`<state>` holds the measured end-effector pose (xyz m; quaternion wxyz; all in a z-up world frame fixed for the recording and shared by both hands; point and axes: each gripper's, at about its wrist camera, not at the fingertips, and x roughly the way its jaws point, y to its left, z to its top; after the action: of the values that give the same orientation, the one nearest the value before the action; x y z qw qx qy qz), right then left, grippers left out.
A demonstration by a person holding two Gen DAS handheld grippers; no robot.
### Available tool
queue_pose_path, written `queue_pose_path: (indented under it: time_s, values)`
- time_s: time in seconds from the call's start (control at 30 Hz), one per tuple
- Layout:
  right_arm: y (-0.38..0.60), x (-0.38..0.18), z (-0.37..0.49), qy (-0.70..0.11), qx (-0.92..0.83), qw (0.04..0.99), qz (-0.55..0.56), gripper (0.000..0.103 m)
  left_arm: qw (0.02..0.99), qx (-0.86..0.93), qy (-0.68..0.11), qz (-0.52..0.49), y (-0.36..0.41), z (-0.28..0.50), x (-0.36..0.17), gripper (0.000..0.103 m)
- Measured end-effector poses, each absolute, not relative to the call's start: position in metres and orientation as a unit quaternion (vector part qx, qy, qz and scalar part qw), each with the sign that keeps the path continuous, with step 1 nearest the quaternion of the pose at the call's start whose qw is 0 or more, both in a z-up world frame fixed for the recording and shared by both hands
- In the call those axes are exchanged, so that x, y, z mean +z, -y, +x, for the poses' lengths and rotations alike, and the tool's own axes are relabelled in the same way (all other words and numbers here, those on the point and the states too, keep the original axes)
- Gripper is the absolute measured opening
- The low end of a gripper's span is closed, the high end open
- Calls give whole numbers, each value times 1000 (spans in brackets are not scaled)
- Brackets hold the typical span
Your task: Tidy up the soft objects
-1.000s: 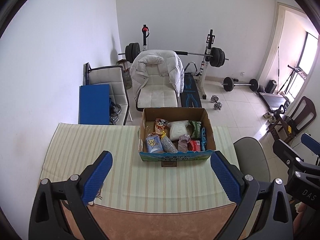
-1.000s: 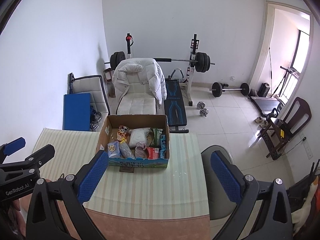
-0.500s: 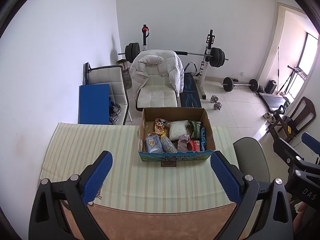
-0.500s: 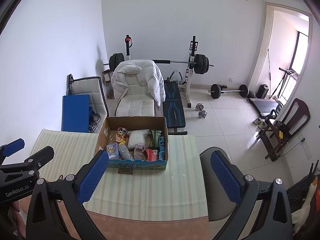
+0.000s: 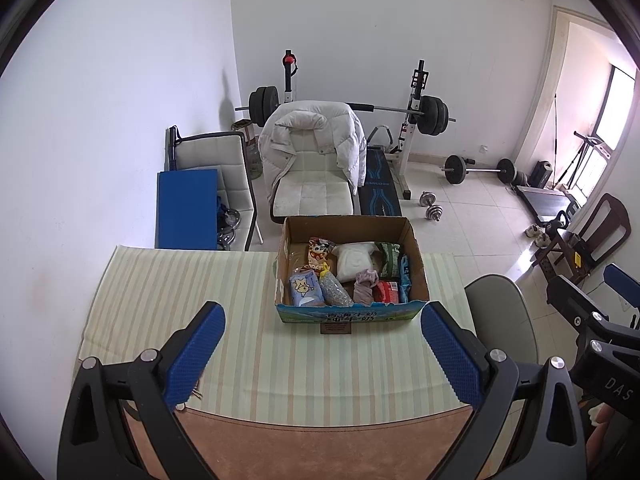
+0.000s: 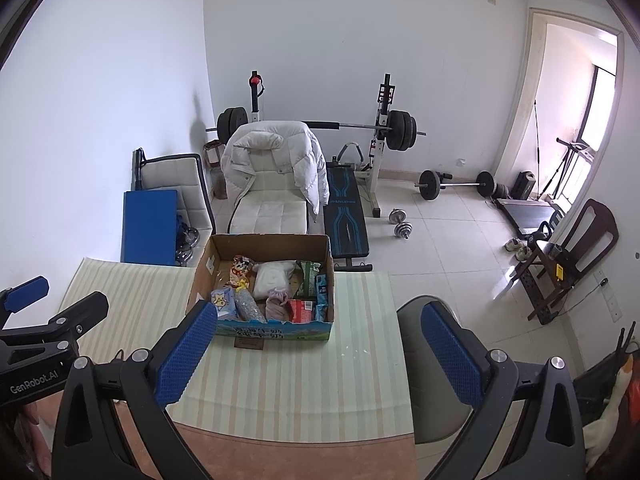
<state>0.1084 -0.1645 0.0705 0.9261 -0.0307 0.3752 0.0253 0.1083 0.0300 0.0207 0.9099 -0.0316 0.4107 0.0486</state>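
White walls and pale floor tiles ring a home gym, and up front sits a table under a pale green striped cloth (image 5: 168, 304). On its far side stands one open brown cardboard box with a blue printed front (image 5: 352, 315), packed tight. Inside, a white plastic-wrapped soft bundle (image 5: 354, 260) lies at the back, a crumpled mauve cloth (image 5: 365, 286) in front of it, a pale blue cartoon packet (image 5: 303, 289) at the near left, a red packet (image 5: 387, 291) towards the right. The rest overlap too much to count; printing on them is too small to read.

Left gripper (image 5: 320, 354) hangs above the near table edge, blue pads spread wide, nothing between them. Right gripper (image 6: 316, 354) likewise gapes wide and empty, its left pad covering the box's near left corner in its own view. Each camera catches only a slice of the other tool at the frame edge.

Behind the box: a white chair draped with a white puffer jacket (image 5: 316, 140), partly masking a barbell rack (image 5: 416, 108). One more loaded barbell (image 5: 480, 168) lies on the floor, two small dumbbells (image 5: 430, 206) nearby. A grey chair back (image 5: 496, 312) rises just beside the table's right edge.
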Motion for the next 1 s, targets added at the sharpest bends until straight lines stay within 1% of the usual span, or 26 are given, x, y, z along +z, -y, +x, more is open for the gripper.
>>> queue_pose_path:
  time_s: [0.63, 1.0]
  values:
    - [169, 73, 107, -371, 17, 928, -27, 103, 910, 45, -411, -30, -28, 108, 21, 101]
    - [167, 65, 104, -377, 17, 926, -27, 103, 907, 40, -418, -28, -28, 109, 14, 101]
